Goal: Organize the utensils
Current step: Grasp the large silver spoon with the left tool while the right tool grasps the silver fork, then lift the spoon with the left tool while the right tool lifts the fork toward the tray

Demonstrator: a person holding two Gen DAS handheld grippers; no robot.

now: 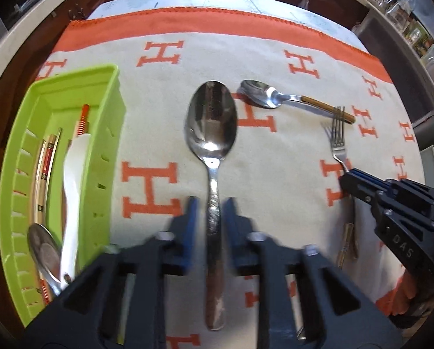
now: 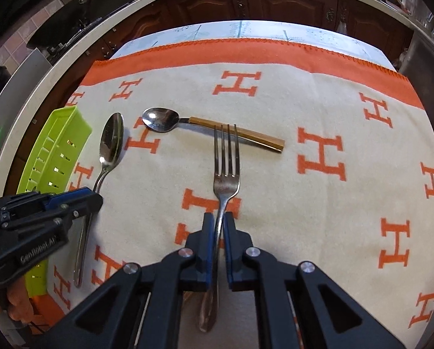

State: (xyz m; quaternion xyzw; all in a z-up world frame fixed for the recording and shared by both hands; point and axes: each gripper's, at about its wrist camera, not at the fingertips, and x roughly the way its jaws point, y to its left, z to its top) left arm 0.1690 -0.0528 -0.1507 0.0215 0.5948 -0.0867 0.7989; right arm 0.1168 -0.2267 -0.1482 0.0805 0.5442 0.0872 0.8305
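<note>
A: Item one, left gripper (image 1: 209, 203): jaws narrowed either side of the large steel spoon (image 1: 212, 122), straddling its handle; contact with the pads not clear from the left wrist view. Spoon flat on the cream blanket (image 1: 275, 151) with orange H pattern, bowl pointing away, just right of the green tray (image 1: 106, 133).

B: Tray contents?

A: Already stocked: white plastic utensil (image 1: 72, 180), steel spoon bowl (image 1: 43, 250) at the near end, long cream-and-red handle (image 1: 46, 157), orange ribbed handle (image 1: 83, 119). Tray at the blanket's left edge.

B: Item two?

A: Right gripper (image 2: 219, 218): jaws drawn in close on the neck of the fork (image 2: 225, 174), blue pads (image 2: 206, 238) against or nearly against the metal. Fork lengthwise on the blanket, tines laid over the wooden handle of the small spoon (image 2: 161, 119).

B: Small spoon position?

A: Crosswise, beyond both other pieces, bowl toward the tray side, handle pointing right. Untouched by either gripper.
</note>
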